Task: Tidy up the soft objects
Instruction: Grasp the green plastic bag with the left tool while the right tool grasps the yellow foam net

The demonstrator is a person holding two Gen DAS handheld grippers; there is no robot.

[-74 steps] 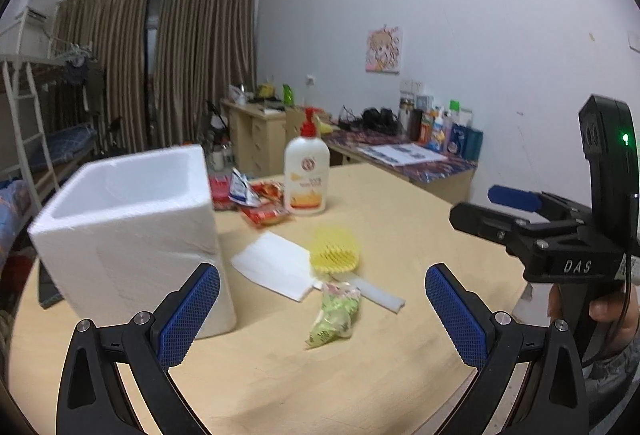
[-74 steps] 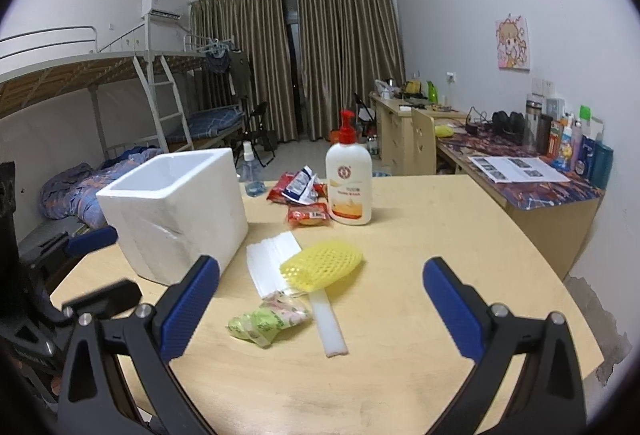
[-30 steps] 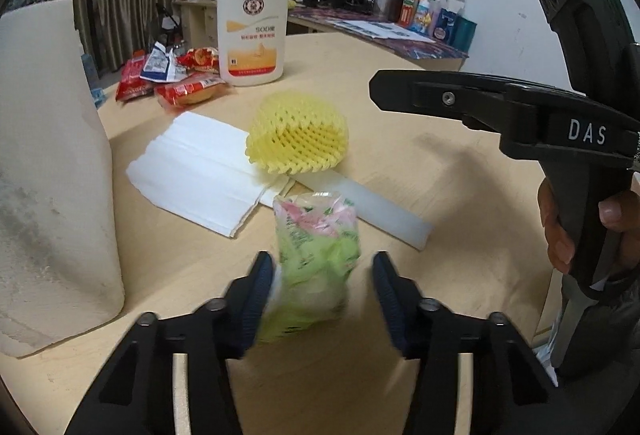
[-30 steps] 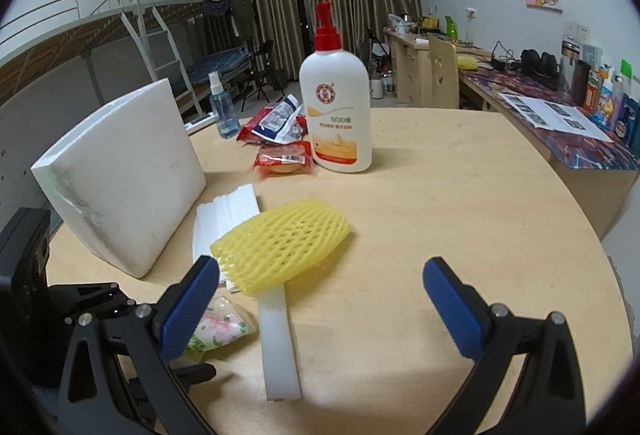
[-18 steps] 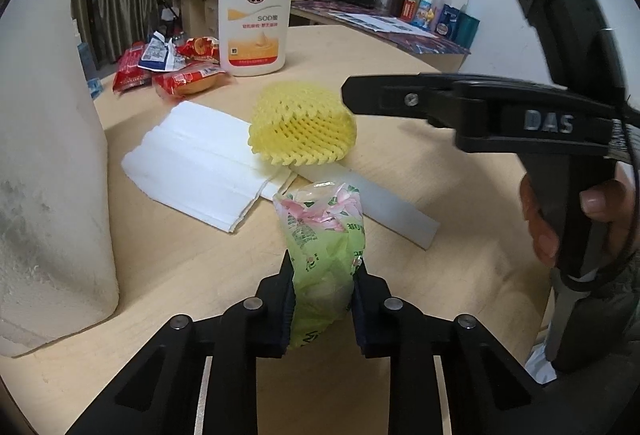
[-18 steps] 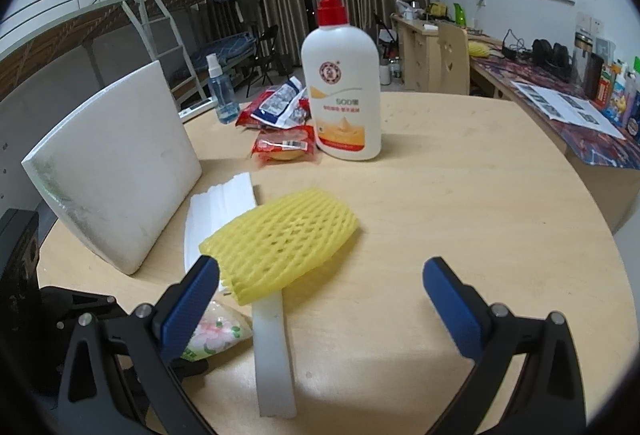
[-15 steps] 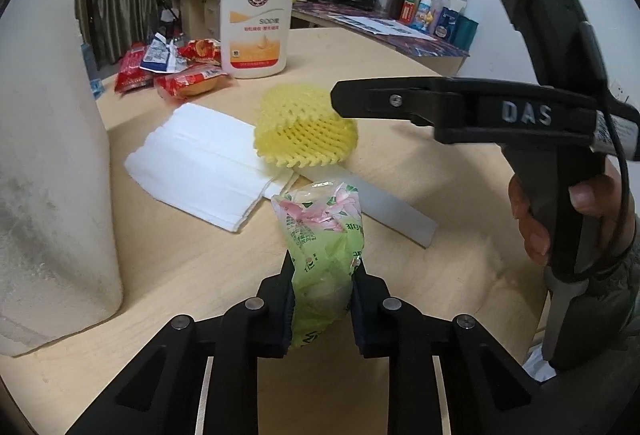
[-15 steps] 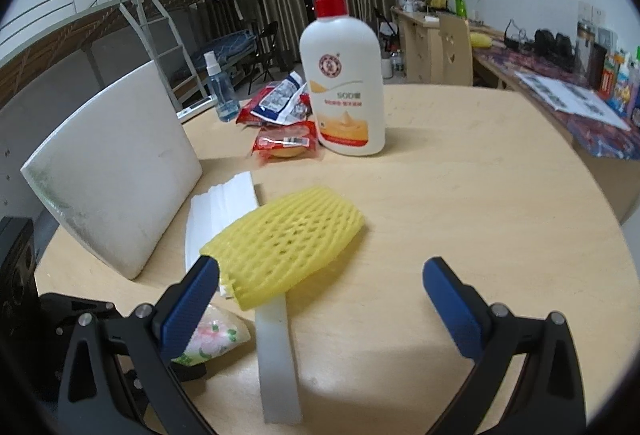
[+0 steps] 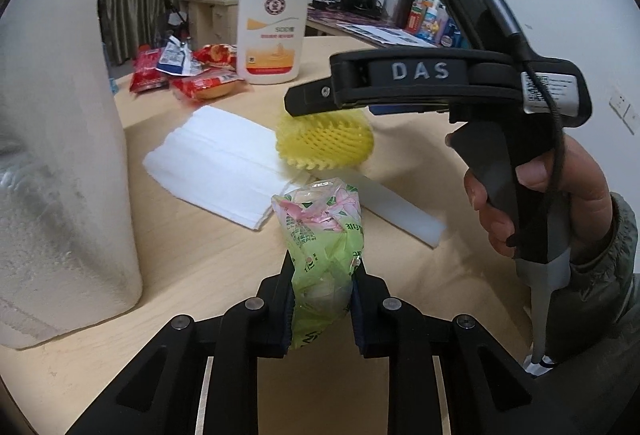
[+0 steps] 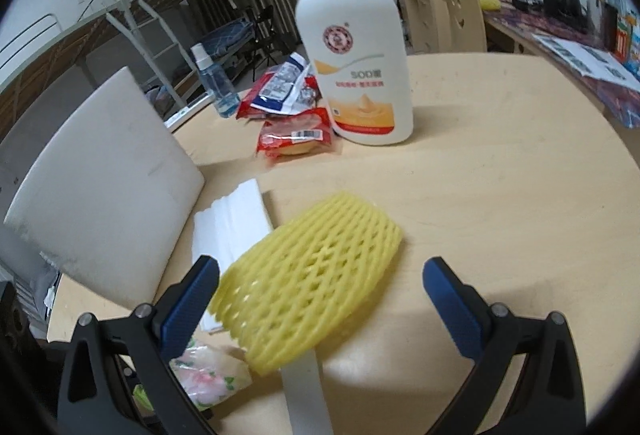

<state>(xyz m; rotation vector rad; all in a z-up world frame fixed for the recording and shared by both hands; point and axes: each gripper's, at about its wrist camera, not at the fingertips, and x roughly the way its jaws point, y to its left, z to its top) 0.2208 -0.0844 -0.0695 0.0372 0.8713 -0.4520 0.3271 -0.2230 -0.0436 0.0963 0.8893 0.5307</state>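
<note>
My left gripper [image 9: 320, 289] is shut on a green floral plastic packet [image 9: 322, 235], held just above the wooden table [image 9: 200, 259]. The packet also shows at the lower left of the right wrist view [image 10: 208, 375]. A yellow foam net sleeve [image 10: 308, 283] lies on the table between the open fingers of my right gripper [image 10: 320, 291]. In the left wrist view the sleeve [image 9: 326, 143] sits under the right gripper's body [image 9: 420, 83]. White folded foam sheets [image 9: 216, 163] and a white foam strip [image 9: 400, 211] lie beside the sleeve.
A tall white foam box [image 9: 56, 155] stands at the left, also seen in the right wrist view [image 10: 100, 203]. A lotion pump bottle [image 10: 356, 67] and red snack packets [image 10: 292, 131] sit behind the sleeve. A small spray bottle [image 10: 212, 83] stands at the far edge.
My left gripper closed on the green packet and lifted it slightly. My right gripper moved forward and down, bringing its open fingers around the yellow sleeve.
</note>
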